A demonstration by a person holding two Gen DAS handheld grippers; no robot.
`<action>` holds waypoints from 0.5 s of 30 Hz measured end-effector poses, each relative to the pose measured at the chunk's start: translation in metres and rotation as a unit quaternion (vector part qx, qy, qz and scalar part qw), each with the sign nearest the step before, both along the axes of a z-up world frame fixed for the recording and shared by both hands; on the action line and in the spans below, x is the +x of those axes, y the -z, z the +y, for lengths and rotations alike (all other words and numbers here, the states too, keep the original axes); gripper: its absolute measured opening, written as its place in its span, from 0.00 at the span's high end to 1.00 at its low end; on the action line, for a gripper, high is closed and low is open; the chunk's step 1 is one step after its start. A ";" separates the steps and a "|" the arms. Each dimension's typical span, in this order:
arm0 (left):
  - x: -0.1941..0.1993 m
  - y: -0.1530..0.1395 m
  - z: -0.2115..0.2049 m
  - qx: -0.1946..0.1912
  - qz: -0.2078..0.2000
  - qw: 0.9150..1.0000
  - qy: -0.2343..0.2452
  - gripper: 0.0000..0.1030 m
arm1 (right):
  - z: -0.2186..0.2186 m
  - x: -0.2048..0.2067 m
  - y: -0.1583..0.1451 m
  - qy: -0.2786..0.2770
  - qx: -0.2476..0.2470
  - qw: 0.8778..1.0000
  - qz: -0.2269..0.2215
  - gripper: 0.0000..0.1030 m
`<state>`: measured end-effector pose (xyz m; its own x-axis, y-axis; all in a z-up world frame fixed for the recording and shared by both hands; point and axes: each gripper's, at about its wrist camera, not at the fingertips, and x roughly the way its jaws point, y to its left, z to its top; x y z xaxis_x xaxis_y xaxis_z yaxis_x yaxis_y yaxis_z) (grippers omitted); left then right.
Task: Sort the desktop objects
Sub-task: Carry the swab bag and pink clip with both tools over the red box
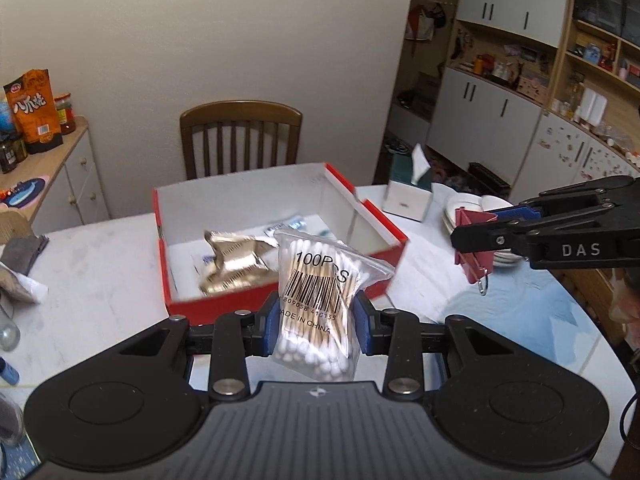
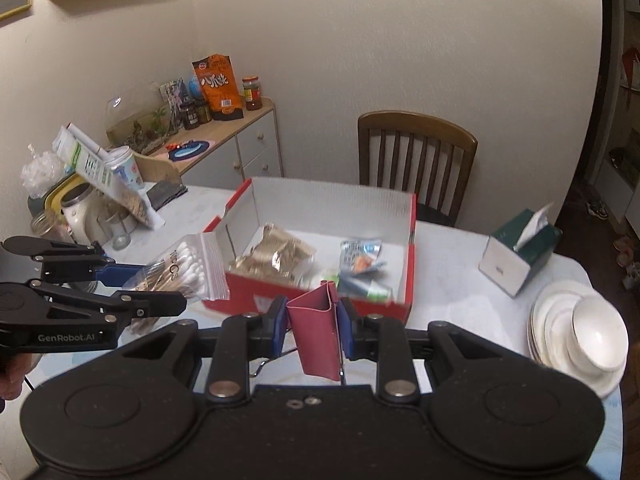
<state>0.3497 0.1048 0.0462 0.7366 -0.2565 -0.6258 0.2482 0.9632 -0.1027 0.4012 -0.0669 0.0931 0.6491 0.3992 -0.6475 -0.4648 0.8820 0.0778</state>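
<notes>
Both loads up off the table, both aimed at the red box (image 1: 372, 220) straight ahead; left gripper (image 1: 318, 322) pinching a clear zip bag of cotton swabs (image 1: 316, 280) between its blue pads, long axis of the bag upright, top corner leaning out over the box's near wall; right gripper (image 2: 313, 325) clamped on a dark red binder clip (image 2: 316, 328), clip body upright between the fingers, wire handles trailing below and toward the camera; near red wall just beyond both sets of fingertips, open white interior farther on; left load looking slightly nearer the opening, at the box's near left corner, right load at the near wall, right of middle; inside already, a crumpled gold foil packet (image 2: 272, 258) on the left and a blue-and-white sachet (image 2: 360, 256) on the right, with bare white floor between and behind; likely call: forward and over the near wall, then release; risks to watch: bag corner catching the rim, the two grippers crowding each other over the near edge; off to the right, tissue box (image 2: 516, 264) and stacked white dishes (image 2: 576, 340), well apart from the path; wooden chair (image 1: 240, 136) beyond the far wall, out of play.
</notes>
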 end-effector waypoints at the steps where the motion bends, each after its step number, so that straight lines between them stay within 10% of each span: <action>1: 0.006 -0.001 0.000 0.002 0.001 1.000 -0.001 0.66 | 0.001 0.006 -0.001 -0.001 -0.001 1.000 -0.003 0.75; 15: 0.088 0.007 0.020 0.054 0.007 0.998 -0.027 0.66 | 0.018 0.089 0.006 0.007 -0.003 1.000 -0.011 0.75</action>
<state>0.4372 0.1245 0.0388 0.7385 -0.1467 -0.6581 0.1949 0.9808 0.0000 0.4897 -0.0489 0.0874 0.6680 0.3866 -0.6358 -0.4544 0.8886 0.0629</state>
